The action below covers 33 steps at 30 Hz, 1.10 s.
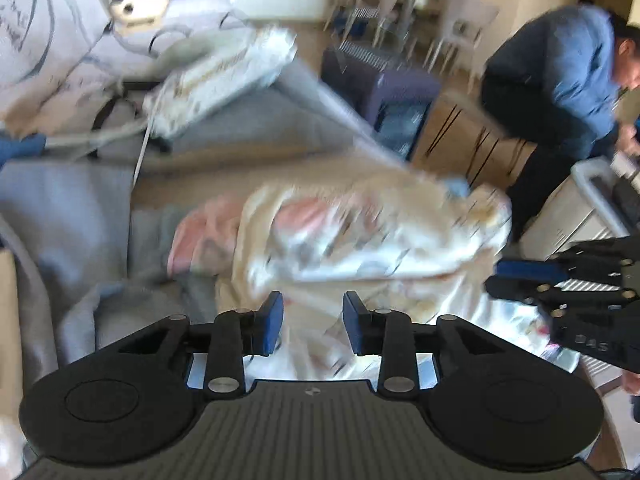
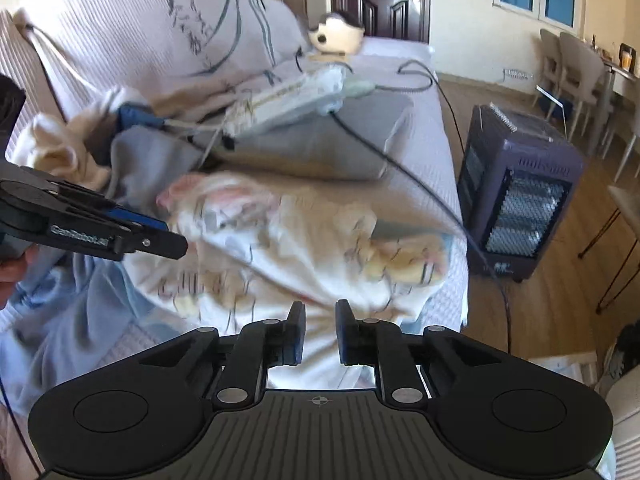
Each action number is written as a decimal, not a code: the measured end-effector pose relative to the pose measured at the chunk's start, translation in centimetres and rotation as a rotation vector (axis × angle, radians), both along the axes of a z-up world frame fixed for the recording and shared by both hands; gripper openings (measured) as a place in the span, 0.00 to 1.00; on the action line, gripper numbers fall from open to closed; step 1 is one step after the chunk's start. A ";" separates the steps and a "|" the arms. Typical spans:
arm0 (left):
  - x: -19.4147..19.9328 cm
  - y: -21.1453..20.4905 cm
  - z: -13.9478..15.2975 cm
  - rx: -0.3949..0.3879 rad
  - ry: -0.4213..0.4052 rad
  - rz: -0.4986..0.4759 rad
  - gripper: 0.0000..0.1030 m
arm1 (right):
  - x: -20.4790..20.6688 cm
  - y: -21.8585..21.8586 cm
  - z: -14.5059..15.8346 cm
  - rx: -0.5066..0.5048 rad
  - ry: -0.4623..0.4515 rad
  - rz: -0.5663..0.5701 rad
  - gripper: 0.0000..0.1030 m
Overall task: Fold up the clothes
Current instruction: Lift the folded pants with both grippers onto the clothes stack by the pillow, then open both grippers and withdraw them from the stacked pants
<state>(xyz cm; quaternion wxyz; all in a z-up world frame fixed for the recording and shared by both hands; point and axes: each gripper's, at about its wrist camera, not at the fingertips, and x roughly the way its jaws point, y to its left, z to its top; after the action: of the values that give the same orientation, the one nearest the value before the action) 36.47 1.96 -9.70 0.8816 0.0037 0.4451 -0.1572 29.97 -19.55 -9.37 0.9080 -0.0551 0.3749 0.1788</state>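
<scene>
In the left wrist view the left gripper point(image 1: 313, 322) fills the bottom of the frame, its blue-padded fingers point(image 1: 269, 324) spread with a gap between them and nothing pinched; the cream printed garment point(image 1: 360, 236) lies crumpled across the centre, blurred, on a grey sofa point(image 1: 64, 208). At the right edge the right gripper point(image 1: 520, 276) enters side-on beside the garment. A person in a blue top point(image 1: 560, 80) sits at the upper right, and a dark heater point(image 1: 384, 92) stands above centre. In the right wrist view the right gripper point(image 2: 320, 330) sits at the bottom, fingers point(image 2: 296, 332) slightly apart, gripping nothing, over the lower edge of the same garment point(image 2: 300, 248). The left gripper point(image 2: 160, 236) reaches in from the left edge, its tip at the garment's left side. The heater point(image 2: 520, 196) stands on the floor at the right
</scene>
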 end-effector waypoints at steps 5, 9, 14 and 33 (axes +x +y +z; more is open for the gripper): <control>1.5 1.1 -2.0 -0.026 0.049 0.041 0.10 | 1.1 -0.2 -2.7 0.008 0.073 -0.080 0.17; 2.0 0.9 -2.4 -0.010 0.053 0.037 0.09 | 2.2 -0.8 -3.8 0.044 0.100 -0.113 0.17; 0.8 0.7 -0.7 -0.039 0.045 0.074 0.20 | 1.7 -0.8 -3.1 0.050 0.103 -0.130 0.18; -23.6 10.0 5.8 -0.117 -0.056 0.136 0.52 | -14.0 2.2 3.9 0.173 0.071 -0.221 0.42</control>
<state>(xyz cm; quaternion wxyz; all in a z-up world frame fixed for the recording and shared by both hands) 12.85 11.92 -3.86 0.9010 -0.0738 0.4094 -0.1227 15.98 -17.39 -5.47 0.9096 0.0713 0.3939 0.1112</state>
